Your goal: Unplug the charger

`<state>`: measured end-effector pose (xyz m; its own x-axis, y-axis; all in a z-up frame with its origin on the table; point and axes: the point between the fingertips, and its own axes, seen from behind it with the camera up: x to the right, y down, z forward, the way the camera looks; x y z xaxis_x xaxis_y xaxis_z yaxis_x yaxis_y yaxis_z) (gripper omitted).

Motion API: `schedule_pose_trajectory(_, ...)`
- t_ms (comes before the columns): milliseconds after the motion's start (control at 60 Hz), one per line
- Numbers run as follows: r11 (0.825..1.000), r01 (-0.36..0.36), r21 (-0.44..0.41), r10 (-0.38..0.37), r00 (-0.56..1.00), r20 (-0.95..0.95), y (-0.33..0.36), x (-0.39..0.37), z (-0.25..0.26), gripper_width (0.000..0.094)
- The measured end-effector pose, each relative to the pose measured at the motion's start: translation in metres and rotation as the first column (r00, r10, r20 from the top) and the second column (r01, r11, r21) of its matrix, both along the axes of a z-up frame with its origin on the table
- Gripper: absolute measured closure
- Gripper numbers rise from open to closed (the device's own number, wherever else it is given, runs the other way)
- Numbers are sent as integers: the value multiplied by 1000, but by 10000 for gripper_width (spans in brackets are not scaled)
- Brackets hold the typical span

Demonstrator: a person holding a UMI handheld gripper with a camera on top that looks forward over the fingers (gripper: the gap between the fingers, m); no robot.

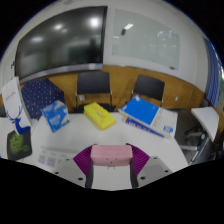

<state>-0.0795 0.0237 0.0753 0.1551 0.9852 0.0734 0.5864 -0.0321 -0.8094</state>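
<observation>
A pink, boxy charger point(111, 155) sits between my gripper's point(111, 160) purple pads point(84, 160), and both pads press against its sides. It fills the gap between the fingers and hides the table just ahead of them. Its plug side faces away and I cannot see what it is plugged into. To the left of the fingers a white strip-like thing point(48, 157) lies on the white table point(160, 150); I cannot tell whether it is a power strip.
Beyond the fingers the table carries a yellow box point(99, 115), a blue-and-white box point(54, 117) and a blue flat package point(143, 111). A dark green object point(18, 143) stands at the far left. Two black chairs point(93, 83) stand behind the table.
</observation>
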Motion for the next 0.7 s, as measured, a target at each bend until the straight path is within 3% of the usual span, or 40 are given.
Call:
schedule_pose_trajectory(200,1000,-6,-4,6,987,162,19,0,-85,402)
schedule_pose_trajectory(317,1000,3,-19,0,984,177,21,-8,-98,321)
schedule_pose_trajectory(350,1000,10,-24,-5,982,188,22,-7,-99,276)
schedule_pose_trajectory(383,1000,18,-22,-13,981,195,24,-5,-98,147)
schedule_pose_trajectory(417,1000,26,-13,-23,981,194,26,-3,-94,56)
schedule_pose_trajectory(567,1000,16,-18,-13,987,158,15,27,-45,89)
schedule_pose_trajectory(700,1000,13,-9,-12,993,117,-10,95,32,88)
